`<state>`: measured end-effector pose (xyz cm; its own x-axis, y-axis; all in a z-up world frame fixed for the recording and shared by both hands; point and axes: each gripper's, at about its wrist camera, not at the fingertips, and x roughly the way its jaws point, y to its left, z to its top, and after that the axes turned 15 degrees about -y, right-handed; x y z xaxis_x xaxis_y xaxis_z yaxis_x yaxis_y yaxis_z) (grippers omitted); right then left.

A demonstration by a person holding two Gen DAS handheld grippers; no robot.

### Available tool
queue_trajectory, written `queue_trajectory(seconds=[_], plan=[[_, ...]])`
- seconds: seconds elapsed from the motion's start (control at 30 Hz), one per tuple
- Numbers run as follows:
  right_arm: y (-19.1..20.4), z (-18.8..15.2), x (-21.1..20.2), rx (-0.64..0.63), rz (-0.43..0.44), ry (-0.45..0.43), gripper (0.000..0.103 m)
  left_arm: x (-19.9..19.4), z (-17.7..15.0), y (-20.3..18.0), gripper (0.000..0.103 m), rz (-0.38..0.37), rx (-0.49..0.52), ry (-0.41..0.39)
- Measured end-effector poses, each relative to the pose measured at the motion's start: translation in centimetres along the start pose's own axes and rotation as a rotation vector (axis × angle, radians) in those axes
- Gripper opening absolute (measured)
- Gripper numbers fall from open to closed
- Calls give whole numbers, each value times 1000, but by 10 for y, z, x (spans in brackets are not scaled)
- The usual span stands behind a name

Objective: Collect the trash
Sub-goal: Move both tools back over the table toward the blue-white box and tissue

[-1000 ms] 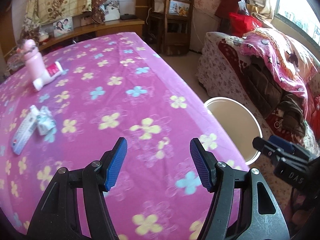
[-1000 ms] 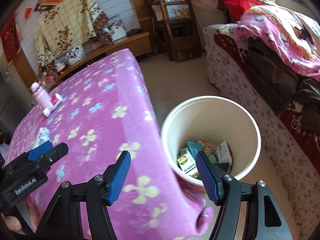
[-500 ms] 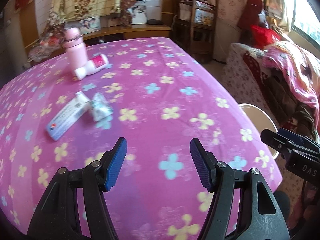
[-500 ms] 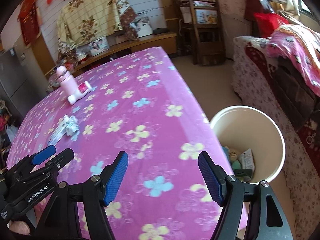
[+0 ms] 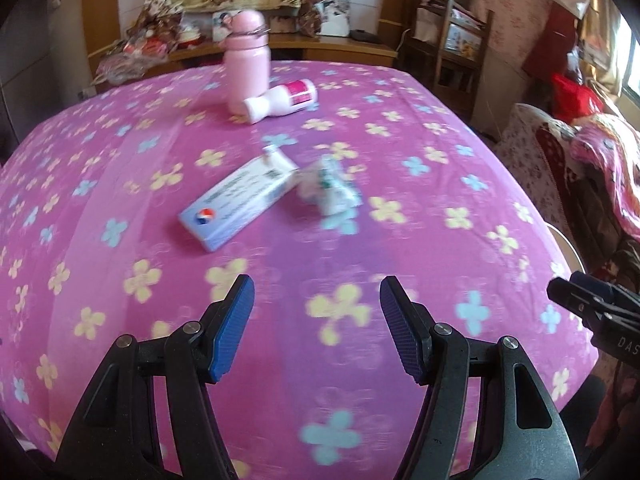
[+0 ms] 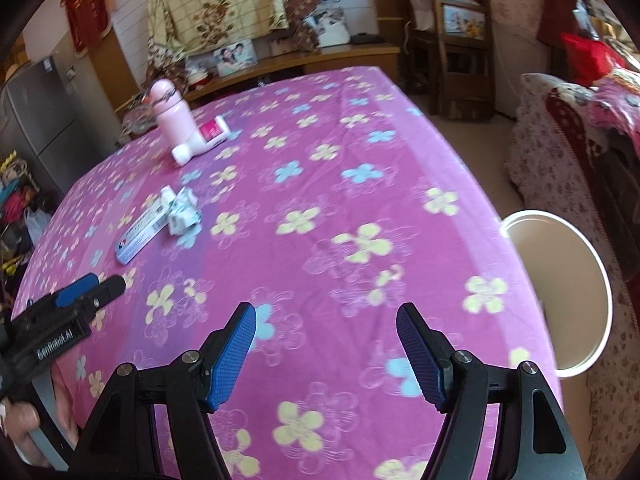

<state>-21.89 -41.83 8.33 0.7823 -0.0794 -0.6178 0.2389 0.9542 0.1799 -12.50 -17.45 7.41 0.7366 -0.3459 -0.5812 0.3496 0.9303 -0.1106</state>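
Observation:
On the pink flowered tablecloth [image 5: 120, 168] lie a flat white-and-blue carton [image 5: 240, 204] [image 6: 144, 232] and a crumpled white-and-green wrapper [image 5: 332, 190] [image 6: 182, 212] beside it. Farther back a white bottle with a pink label [image 5: 280, 100] [image 6: 202, 138] lies on its side against an upright pink flask [image 5: 246, 60] [image 6: 172, 116]. My left gripper [image 5: 316, 308] is open and empty, short of the carton. My right gripper [image 6: 326, 340] is open and empty over bare cloth, to the right of the left one [image 6: 90, 286].
A cream bin [image 6: 560, 288] stands on the floor off the table's right edge, its contents hidden here. A sofa with piled blankets [image 5: 600, 168] lies beyond it. A wooden chair [image 6: 460, 32] and a low shelf [image 6: 320, 56] stand behind the table.
Both grippers have swung left, away from the bin and over the table. The carton and wrapper now sit near the middle of the left wrist view. The right jaws widened slightly.

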Motion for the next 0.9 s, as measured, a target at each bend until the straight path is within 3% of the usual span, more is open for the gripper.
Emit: queue_trajectory(seconds=[0.13, 0.33, 0.43, 0.67, 0.8, 0.9], plan=[[13, -3, 16, -15, 34, 38, 70, 11, 8, 33, 64, -13, -42, 5], [31, -3, 41, -52, 63, 86, 71, 41, 26, 54, 65, -9, 19, 24], [38, -1, 53, -57, 81, 106, 71, 64, 33, 56, 70, -19, 70, 50], [58, 10, 74, -76, 122, 109, 71, 123, 39, 56, 70, 93, 228, 129], [76, 17, 93, -99, 147, 113, 71, 134, 45, 67, 69, 122, 191, 139], [97, 26, 112, -128, 204, 113, 71, 132, 44, 85, 59, 115, 104, 165]])
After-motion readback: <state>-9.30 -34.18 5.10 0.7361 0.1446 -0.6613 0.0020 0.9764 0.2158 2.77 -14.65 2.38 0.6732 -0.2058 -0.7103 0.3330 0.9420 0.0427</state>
